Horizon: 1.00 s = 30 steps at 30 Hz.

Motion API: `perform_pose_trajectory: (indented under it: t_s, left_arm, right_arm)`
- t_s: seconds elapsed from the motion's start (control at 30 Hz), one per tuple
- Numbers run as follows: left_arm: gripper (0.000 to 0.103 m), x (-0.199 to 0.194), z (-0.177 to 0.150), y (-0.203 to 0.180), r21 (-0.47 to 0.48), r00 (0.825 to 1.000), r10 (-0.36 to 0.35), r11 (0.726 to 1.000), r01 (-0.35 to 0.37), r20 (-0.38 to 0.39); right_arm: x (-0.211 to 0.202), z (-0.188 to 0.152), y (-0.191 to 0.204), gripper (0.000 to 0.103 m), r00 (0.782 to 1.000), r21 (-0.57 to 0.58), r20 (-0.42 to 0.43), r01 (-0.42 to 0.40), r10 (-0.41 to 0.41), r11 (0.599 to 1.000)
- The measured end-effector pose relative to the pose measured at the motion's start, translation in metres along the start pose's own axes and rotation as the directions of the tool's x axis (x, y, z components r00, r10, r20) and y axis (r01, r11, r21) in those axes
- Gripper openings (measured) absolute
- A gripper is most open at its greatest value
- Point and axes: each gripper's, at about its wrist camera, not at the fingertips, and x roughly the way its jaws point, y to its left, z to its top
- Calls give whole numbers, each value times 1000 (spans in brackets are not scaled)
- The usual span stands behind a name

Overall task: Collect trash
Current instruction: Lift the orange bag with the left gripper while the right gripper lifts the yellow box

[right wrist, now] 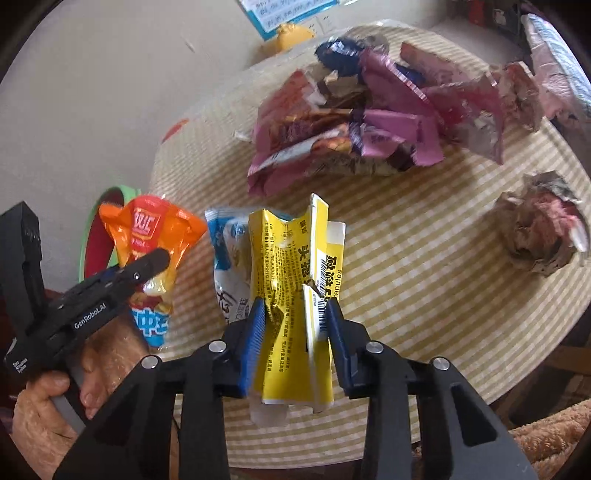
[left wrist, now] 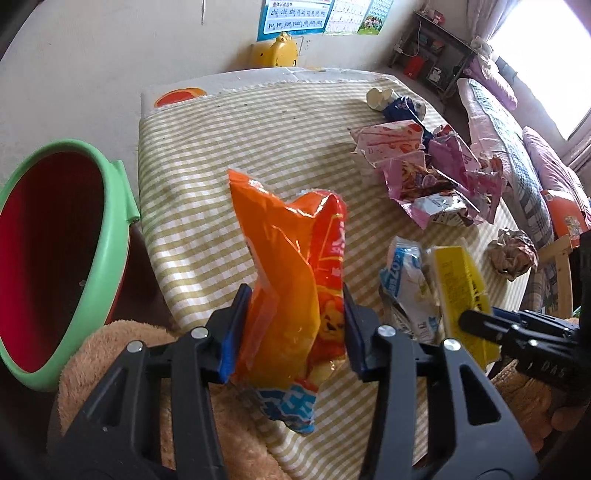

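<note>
Pink wrapper heap beyond yellow packet

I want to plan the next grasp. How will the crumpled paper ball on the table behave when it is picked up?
The crumpled paper ball looks loosely wadded, so it is probably light and will likely squash between the fingers. Its irregular creases should give grip, so slipping seems unlikely. If pushed on the striped cloth, it may tumble a little rather than roll far.

your left gripper body reads "genrobot.ai". wall poster shows "zhi chi shi ri zi ci si". orange bag says "双汇". yellow box has a barcode, "anules".
</note>
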Motion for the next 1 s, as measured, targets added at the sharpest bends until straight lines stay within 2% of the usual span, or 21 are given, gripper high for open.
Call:
perform_pose_trajectory:
  t_s: [0.2,0.37,0.67,0.8,1.0]
  left_arm:
    - [45,-8,1,4,-21,999,-1,1000,2,32]
    - [45,-28,3,4,-11,994,35,999,-34,105]
    - [45,-91,12,29,-87,959,90,994,-69,268]
    - [45,-103,11,39,-118,955,102,990,-71,278]
    - [45,-100,7,49,-152,961,112,986,-74,254]
  right_arm:
    - [-25,4,-6,29,995,49,93,-46,41,998]
    - [-45,7,-6,29,985,77,161,-74,61,994]
    - [-57,12,13,29,976,52,199,-100,88,994]
    - [-53,11,26,29,978,30,189,-101,93,994]
    - [-46,13,33,30,980,20,171,-104,99,994]
